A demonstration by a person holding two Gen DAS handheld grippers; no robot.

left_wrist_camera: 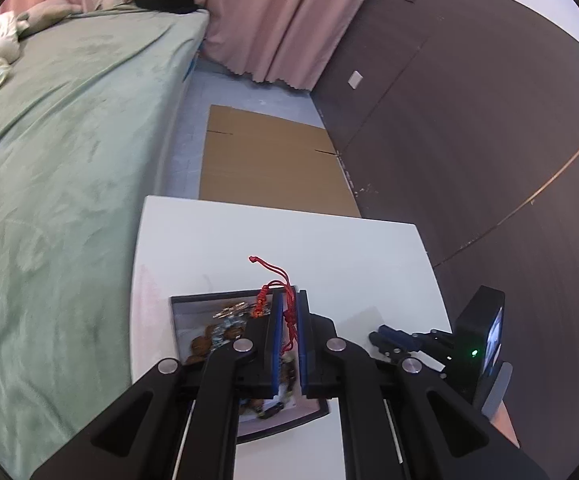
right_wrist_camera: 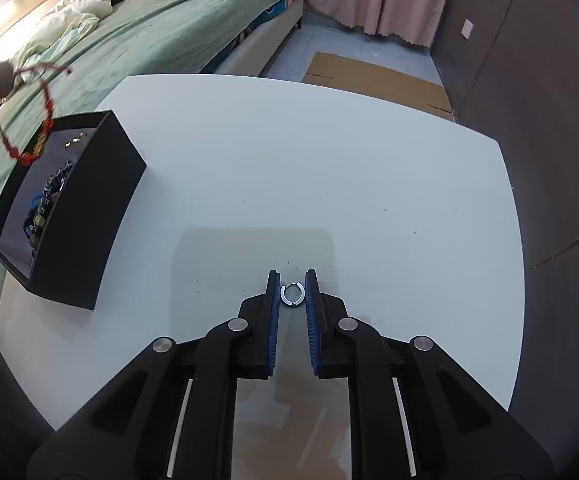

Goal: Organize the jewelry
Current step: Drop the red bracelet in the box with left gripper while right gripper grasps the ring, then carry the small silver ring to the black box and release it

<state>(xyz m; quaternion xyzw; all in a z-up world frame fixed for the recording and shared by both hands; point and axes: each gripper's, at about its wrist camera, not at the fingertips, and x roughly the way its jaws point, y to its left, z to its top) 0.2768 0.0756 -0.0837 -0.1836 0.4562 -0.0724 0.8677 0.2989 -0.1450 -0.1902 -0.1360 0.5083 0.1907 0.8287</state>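
So the right gripper (right_wrist_camera: 292, 294) sits low on the white table (right_wrist_camera: 329, 160), its blue pads either side of a small silver ring (right_wrist_camera: 292, 294) lying flat on the top; the jaws are narrow around it, but I can't tell whether they're actually pinching it. Left of the ring, near the table's edge, is the black box (right_wrist_camera: 89, 216) with beaded bracelets (right_wrist_camera: 43, 204) inside. Just above the box, the left gripper (left_wrist_camera: 288, 320) is clamped on a red cord bracelet (left_wrist_camera: 289, 322) (loose ends dangling). Beyond the table: flattened cardboard (left_wrist_camera: 269, 160) on the floor, green bed (left_wrist_camera: 69, 140), pink curtains (left_wrist_camera: 269, 20).
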